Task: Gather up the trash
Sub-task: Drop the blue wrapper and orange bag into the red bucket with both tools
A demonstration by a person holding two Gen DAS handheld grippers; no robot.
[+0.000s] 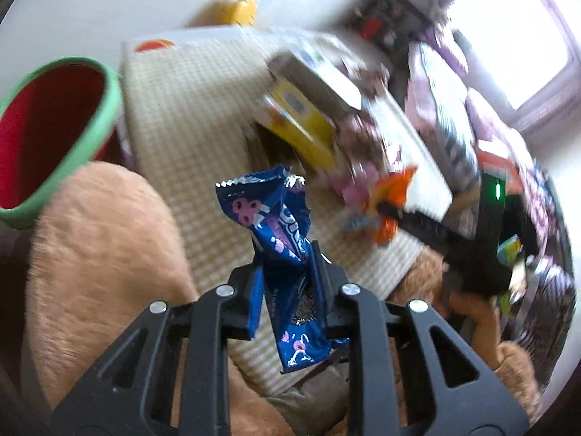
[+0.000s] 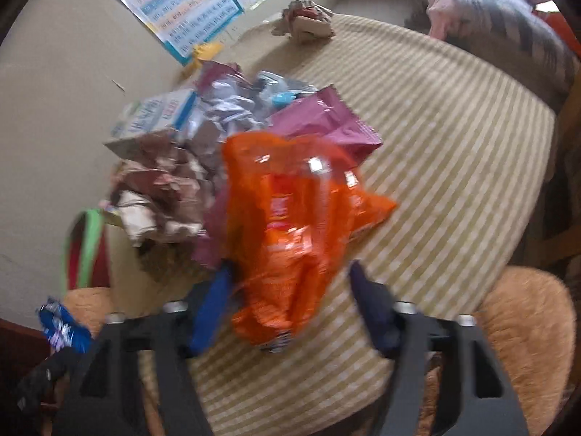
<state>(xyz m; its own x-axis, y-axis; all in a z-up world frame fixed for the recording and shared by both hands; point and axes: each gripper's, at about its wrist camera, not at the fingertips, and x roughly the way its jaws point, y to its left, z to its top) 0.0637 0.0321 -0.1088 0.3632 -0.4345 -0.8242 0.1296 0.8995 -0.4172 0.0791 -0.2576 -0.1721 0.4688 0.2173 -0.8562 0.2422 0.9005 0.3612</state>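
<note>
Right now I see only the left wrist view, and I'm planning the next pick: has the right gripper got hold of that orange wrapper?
Observer: Not that I can see. In the right wrist view the right gripper stands open, with the orange wrapper between its fingers and one pad plainly clear of it.
Operator: Anything tucked behind the orange one?
Observer: A maroon packet lies flat just behind it on the striped tablecloth.
Operator: Any stray piece away from the pile?
Observer: A crumpled brown paper ball sits alone at the table's far edge.
</note>
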